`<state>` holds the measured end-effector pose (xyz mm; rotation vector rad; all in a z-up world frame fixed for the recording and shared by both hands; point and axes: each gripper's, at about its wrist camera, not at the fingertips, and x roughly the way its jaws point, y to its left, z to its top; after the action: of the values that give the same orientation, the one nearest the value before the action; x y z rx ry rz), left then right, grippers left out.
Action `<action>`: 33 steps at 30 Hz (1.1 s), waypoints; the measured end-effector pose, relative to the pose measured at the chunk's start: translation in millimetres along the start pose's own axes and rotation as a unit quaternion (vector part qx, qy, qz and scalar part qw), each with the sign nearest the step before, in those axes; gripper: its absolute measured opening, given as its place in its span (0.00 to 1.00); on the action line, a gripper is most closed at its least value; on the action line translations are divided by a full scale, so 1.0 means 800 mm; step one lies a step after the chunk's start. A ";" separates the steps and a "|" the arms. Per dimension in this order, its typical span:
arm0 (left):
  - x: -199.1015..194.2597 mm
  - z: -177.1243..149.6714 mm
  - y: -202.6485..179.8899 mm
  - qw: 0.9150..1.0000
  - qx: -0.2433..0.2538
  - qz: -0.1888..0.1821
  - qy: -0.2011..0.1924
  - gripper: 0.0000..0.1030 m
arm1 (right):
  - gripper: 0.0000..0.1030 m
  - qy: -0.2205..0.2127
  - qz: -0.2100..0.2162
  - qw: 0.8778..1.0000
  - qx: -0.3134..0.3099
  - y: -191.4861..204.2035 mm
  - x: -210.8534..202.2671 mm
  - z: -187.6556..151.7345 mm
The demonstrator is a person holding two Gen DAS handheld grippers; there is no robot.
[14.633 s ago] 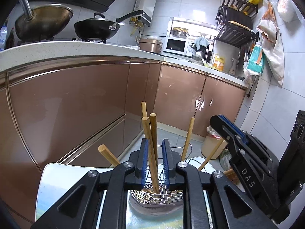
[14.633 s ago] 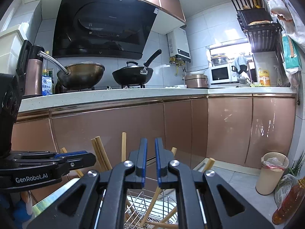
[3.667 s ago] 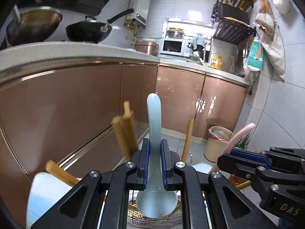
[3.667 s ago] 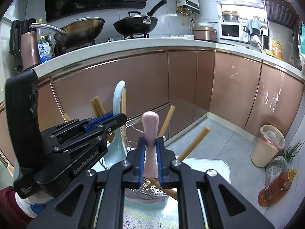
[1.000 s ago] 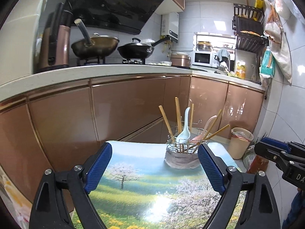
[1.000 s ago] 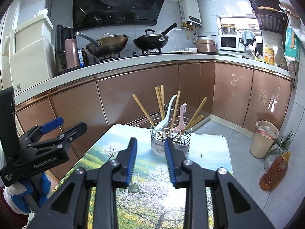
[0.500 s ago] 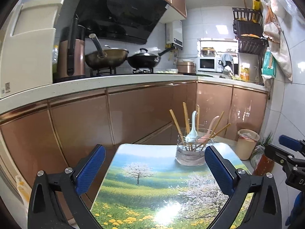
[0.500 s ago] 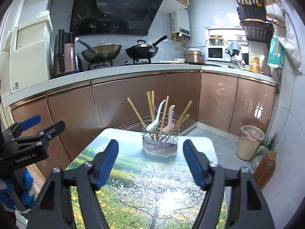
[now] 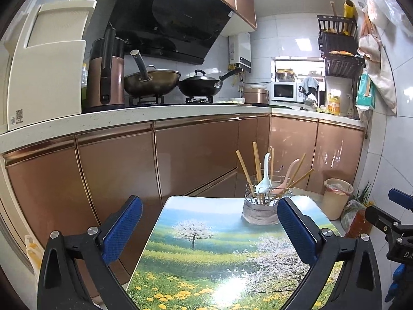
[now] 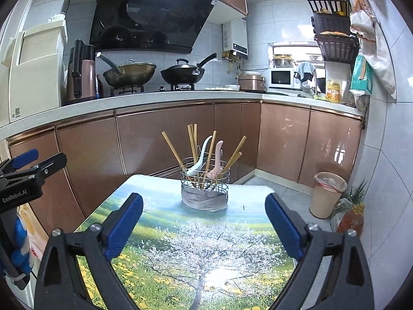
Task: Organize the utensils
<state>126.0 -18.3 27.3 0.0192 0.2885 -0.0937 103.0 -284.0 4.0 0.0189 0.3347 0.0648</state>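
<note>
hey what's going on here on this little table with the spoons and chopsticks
A person holding two handheld grippers is tidying utensils. The wire utensil basket stands on the table with wooden chopsticks, a light blue spoon and a pink spoon upright inside. The left gripper and right gripper are both open, empty and short of the basket. Nothing loose shows on the tabletop, so the sorting looks finished.

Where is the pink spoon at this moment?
The pink spoon stands handle-up in the wire utensil basket at the far end of the table, just right of the pale blue spoon, among the chopsticks.
</note>
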 end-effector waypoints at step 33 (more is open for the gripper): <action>0.006 -0.011 0.004 1.000 -0.006 0.000 0.020 1.00 | 0.93 -0.004 -0.022 1.000 0.003 -0.009 0.003 -0.011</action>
<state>128.4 -15.6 17.4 0.0100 0.3293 -0.0917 102.7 -291.0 -5.4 0.0170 0.3280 0.0198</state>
